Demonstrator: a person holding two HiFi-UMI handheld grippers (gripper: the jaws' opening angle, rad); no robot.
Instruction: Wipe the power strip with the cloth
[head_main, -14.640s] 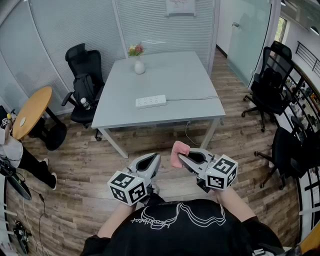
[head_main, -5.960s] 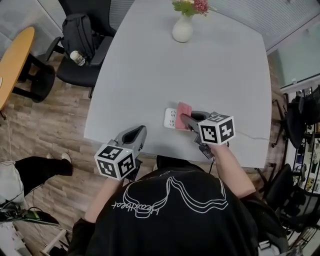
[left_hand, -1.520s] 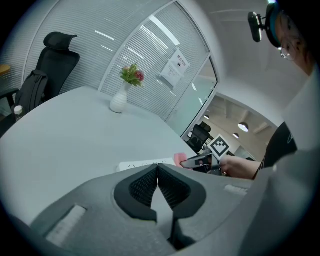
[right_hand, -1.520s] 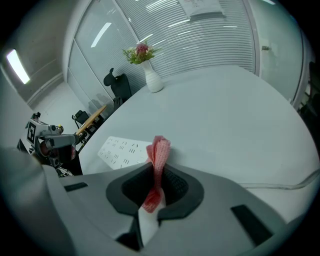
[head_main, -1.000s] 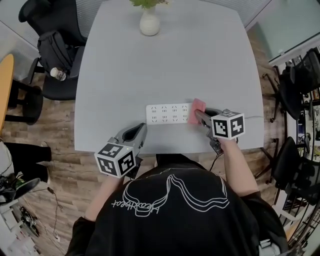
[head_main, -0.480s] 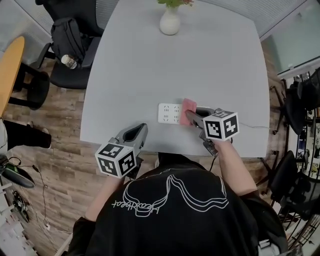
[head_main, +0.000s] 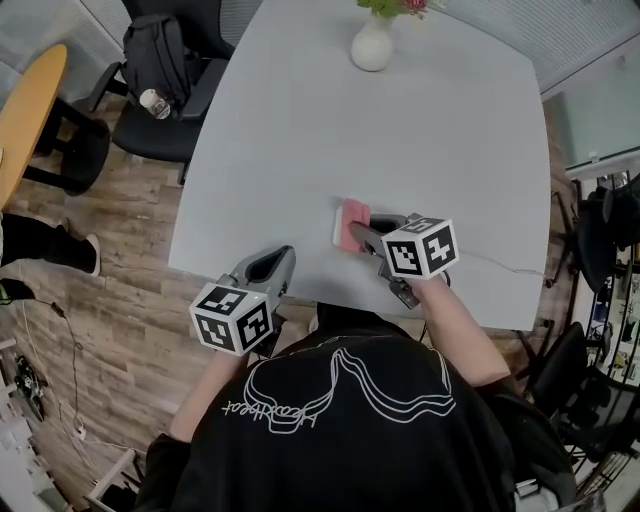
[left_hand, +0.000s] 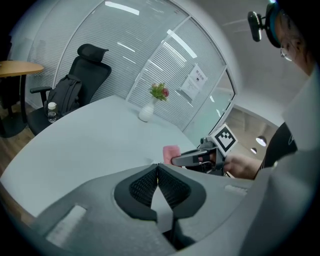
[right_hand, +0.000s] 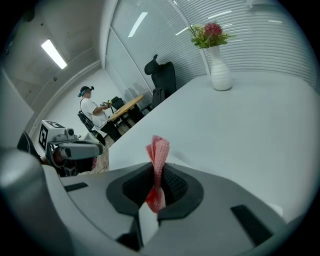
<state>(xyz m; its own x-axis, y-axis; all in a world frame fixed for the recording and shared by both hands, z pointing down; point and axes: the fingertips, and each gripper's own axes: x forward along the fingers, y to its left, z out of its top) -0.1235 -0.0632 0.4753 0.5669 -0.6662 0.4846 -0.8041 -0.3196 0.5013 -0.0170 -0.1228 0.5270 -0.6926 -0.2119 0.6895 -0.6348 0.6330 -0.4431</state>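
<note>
My right gripper (head_main: 356, 234) is shut on a folded pink cloth (head_main: 353, 221) and holds it down on the white power strip (head_main: 337, 224). Only a thin sliver of the strip's left end shows; the cloth and gripper hide everything else. From the right gripper view the cloth (right_hand: 158, 150) stands upright between the shut jaws of the right gripper (right_hand: 157, 176). My left gripper (head_main: 272, 266) hangs just off the table's near edge, shut and empty. Its own view shows the left gripper (left_hand: 158, 169) with jaws closed, and the cloth (left_hand: 170, 151) ahead to the right.
The grey table (head_main: 300, 140) carries a white vase of flowers (head_main: 372, 44) at its far side. The strip's cable (head_main: 500, 264) trails right. A black chair with a backpack (head_main: 165, 55) and a bottle (head_main: 153, 103) stands left, near a round wooden table (head_main: 25, 110).
My right gripper has slid the cloth leftward along the power strip, from its right end to its left end. The left gripper has stayed where it was.
</note>
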